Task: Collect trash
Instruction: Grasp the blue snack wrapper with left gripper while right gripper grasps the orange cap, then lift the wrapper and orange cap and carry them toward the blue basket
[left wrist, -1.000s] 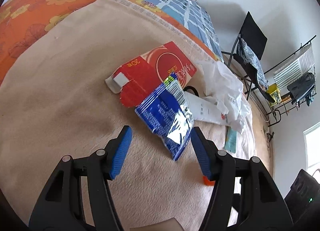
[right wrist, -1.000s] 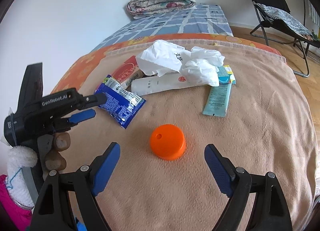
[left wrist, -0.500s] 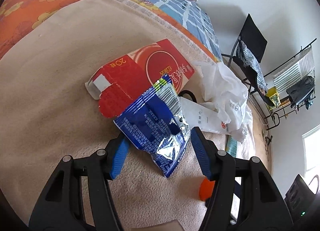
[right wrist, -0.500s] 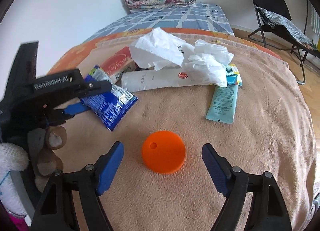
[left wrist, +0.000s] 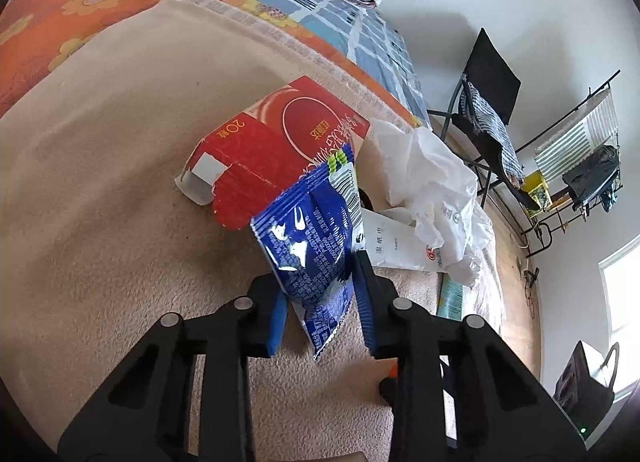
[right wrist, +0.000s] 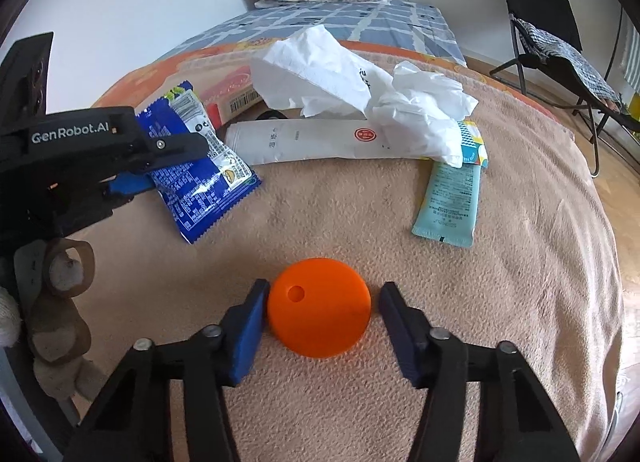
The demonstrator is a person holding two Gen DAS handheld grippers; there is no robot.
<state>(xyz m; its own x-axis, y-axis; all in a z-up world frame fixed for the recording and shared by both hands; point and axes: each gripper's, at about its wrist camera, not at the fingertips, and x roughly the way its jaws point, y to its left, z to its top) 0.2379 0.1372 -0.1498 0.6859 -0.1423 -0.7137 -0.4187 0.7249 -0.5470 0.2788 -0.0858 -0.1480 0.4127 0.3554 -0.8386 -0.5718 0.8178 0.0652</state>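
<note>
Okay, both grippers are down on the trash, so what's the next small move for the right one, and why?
Probably finish closing the right gripper on the orange cap. Its jaws have just been closing with the cap between them, one pad at the cap's edge and a sliver of gap at the other, so nothing is gripped yet.

Red carton (left wrist: 276, 149) — near corner behind blue wrapper (left wrist: 316, 238); black ring (right wrist: 269, 115) mostly under tissue (right wrist: 320, 69).
</note>
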